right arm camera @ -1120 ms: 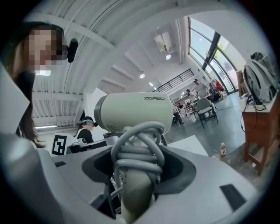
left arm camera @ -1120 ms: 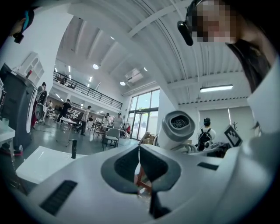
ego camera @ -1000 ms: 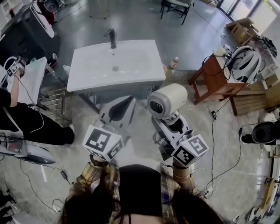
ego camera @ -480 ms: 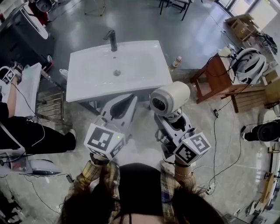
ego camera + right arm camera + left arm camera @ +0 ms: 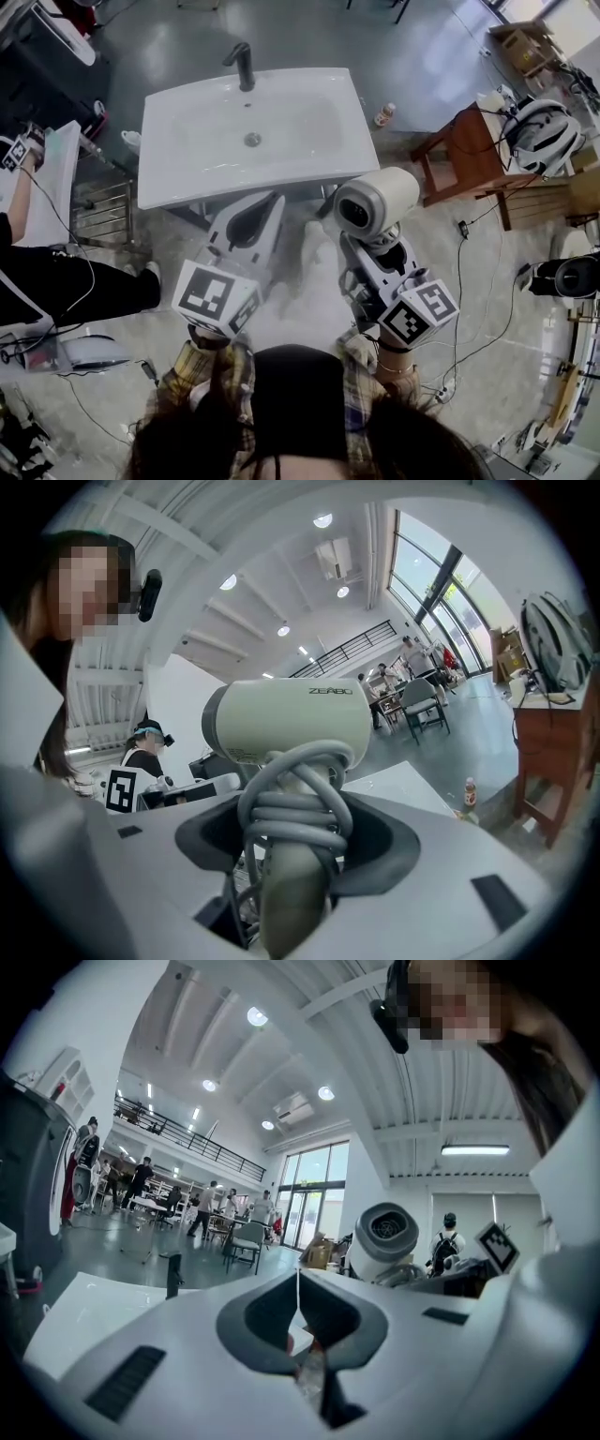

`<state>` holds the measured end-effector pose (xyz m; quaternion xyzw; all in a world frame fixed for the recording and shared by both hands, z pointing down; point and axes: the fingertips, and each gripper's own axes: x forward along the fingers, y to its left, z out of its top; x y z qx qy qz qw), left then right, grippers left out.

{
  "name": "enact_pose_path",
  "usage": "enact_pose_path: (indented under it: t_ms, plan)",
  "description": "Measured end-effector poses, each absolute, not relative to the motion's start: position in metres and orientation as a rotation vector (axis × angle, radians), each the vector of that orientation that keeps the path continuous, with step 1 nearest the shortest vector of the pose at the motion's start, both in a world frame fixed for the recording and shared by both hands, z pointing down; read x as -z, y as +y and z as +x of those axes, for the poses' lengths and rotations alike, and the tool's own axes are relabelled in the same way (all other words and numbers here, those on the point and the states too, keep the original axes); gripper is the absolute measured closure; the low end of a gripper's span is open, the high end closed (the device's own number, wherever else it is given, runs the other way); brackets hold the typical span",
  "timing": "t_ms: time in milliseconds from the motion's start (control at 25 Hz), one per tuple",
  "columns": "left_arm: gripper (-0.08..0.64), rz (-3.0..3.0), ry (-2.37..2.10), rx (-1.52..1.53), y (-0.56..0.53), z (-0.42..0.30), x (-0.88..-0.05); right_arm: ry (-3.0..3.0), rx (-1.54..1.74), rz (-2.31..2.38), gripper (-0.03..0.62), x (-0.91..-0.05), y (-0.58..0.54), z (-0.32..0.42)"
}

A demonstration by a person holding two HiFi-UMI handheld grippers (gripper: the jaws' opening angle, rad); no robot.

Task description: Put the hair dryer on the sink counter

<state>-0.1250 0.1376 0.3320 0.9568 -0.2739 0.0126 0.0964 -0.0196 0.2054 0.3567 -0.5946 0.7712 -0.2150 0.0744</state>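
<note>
Right gripper (image 5: pixel 378 251): clenching the hair dryer (image 5: pixel 377 200) by its cord-wrapped handle.
Left gripper (image 5: pixel 270 202): jaws pressing together, gripping nothing.
Sink counter (image 5: pixel 187 178): lying at 12 o'clock, beyond both grippers.

Hair dryer (image 5: pixel 377 199): cream body, grey ring round a dark rear grille, small dark lettering on the side
Cord (image 5: pixel 298 808): pale grey
Left gripper (image 5: pixel 265 208): white shell, dark grey jaw linings
Right gripper (image 5: pixel 373 248): white shell, dark grey jaw linings
Marker cubes (image 5: pixel 214 300): white faces with black square patterns
Sink counter (image 5: pixel 187 173): plain white
Faucet (image 5: pixel 242 67): black
Floor (image 5: pixel 281 37): glossy grey
Side table (image 5: pixel 464 155): reddish-brown wood
Helmet (image 5: pixel 539 131): white with black bands
Sleeves (image 5: pixel 202 370): yellow-brown plaid
</note>
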Motion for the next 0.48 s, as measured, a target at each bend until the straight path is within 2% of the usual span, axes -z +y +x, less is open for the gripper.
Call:
enact_pose_path:
  t_ms: [480]
  plan:
    - [0.542, 2.778, -0.914, -0.022, 0.054, -0.096, -0.337, 2.393, 0.670, -1.725, 0.316, -0.357, 0.107, 0.017]
